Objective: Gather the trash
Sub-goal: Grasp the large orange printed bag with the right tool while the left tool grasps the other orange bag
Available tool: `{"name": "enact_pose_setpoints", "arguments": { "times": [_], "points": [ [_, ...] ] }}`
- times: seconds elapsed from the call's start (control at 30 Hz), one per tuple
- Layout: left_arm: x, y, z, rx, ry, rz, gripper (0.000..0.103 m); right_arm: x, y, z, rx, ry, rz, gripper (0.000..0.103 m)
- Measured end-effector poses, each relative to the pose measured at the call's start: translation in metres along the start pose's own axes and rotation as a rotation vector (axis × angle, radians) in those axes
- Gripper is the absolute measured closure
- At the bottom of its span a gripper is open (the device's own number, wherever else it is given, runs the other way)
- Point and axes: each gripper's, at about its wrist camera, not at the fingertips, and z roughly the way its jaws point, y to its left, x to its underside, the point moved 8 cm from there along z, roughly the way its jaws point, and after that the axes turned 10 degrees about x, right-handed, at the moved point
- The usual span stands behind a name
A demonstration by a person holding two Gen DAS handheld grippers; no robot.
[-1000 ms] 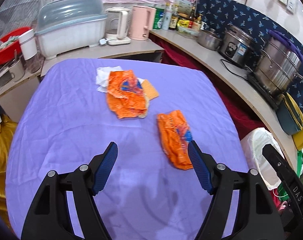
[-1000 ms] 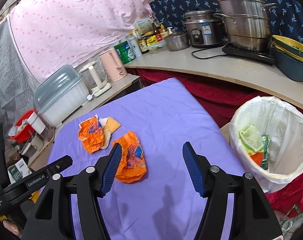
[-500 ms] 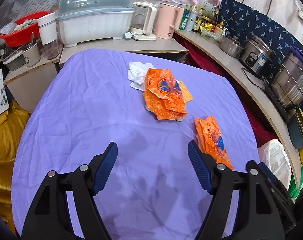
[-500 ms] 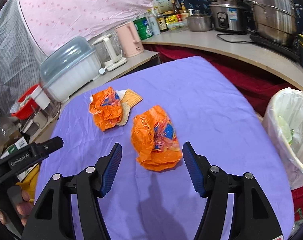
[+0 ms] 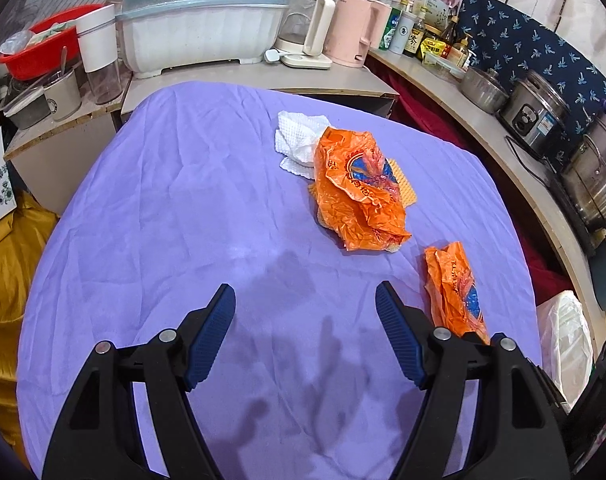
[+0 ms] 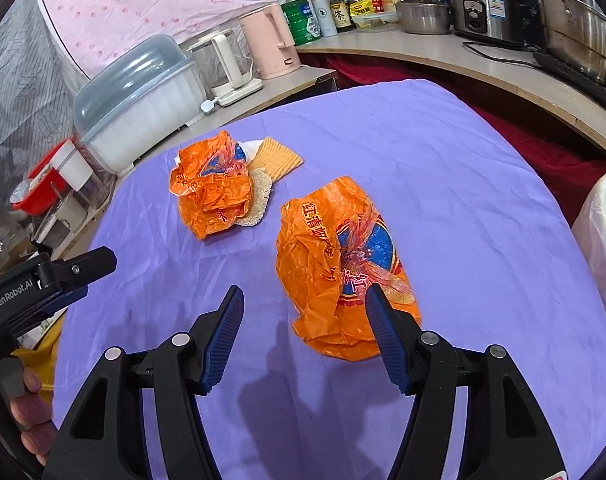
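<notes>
Two crumpled orange wrappers lie on the purple tablecloth (image 5: 163, 208). The far wrapper (image 5: 359, 192) lies on a white paper napkin (image 5: 299, 140) and a yellow wafer (image 6: 277, 156). The near wrapper (image 6: 339, 268) lies just ahead of my right gripper (image 6: 303, 312), which is open and empty, its right finger beside the wrapper's near edge. It also shows in the left wrist view (image 5: 455, 288), to the right of my left gripper (image 5: 305, 308), which is open and empty above bare cloth. The white-lined trash bin (image 6: 603, 240) stands off the table's right edge.
A counter behind the table holds a covered dish rack (image 5: 199, 24), a glass kettle (image 5: 307, 28), a pink kettle (image 6: 271, 40), bottles, a rice cooker (image 6: 483, 8) and steel pots. A red basin (image 5: 35, 52) sits at far left.
Both grippers have swung left and moved in over the table. The near wrapper now lies close before the right gripper, and the bin has slid to the right edge of its view.
</notes>
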Motion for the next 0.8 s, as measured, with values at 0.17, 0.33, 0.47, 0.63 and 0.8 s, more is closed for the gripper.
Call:
{"name": "enact_pose_setpoints", "arguments": {
  "times": [0.17,0.33,0.47,0.63,0.8],
  "points": [
    [-0.006,-0.004,0.013,0.004,0.012,-0.006,0.028,0.002,-0.001,0.018,0.024,0.024,-0.020,0.042],
    [-0.017,-0.010,0.026,0.017,0.008,-0.020,0.021,0.007,-0.011,0.036,0.043,0.064,0.004,0.047],
    [-0.026,-0.016,0.040,0.022,0.013,-0.015,0.021,0.008,-0.015,0.041,0.046,0.058,-0.003,0.052],
    [-0.038,-0.020,0.061,0.025,0.022,-0.017,0.021,0.008,-0.017,0.042,0.028,0.056,-0.004,0.072],
    [-0.052,-0.017,0.081,0.002,0.019,-0.022,0.021,0.009,-0.017,0.043,0.002,0.055,0.001,0.077]
  ]
}}
